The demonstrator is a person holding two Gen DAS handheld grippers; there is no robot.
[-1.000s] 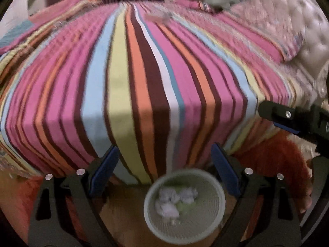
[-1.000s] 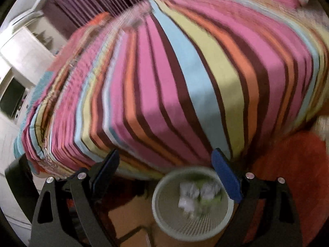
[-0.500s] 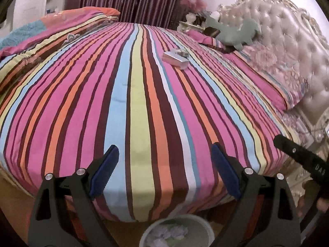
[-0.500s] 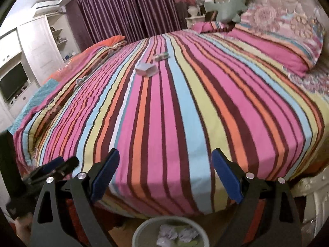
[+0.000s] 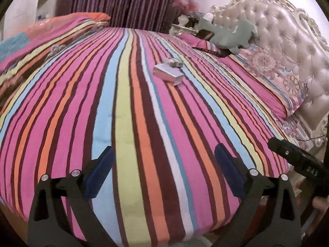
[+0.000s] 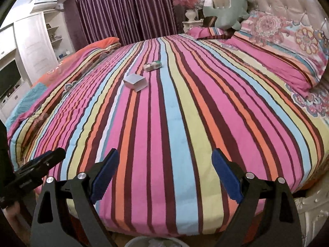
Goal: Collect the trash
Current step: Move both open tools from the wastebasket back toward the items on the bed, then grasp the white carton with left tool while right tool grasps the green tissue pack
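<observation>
Across the striped bedspread (image 6: 185, 123) we see a small grey box (image 6: 135, 81) mid-bed (probably light, crushable card), best pinched across its short sides; both grippers (image 5: 163, 164) (image 6: 164, 166) gape empty, the left's jaws having just widened.

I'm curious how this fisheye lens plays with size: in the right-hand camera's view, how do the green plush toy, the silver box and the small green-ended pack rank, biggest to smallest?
1. green plush toy
2. silver box
3. small green-ended pack

The pack lies farther off than the box, so their order is unsure.
</observation>
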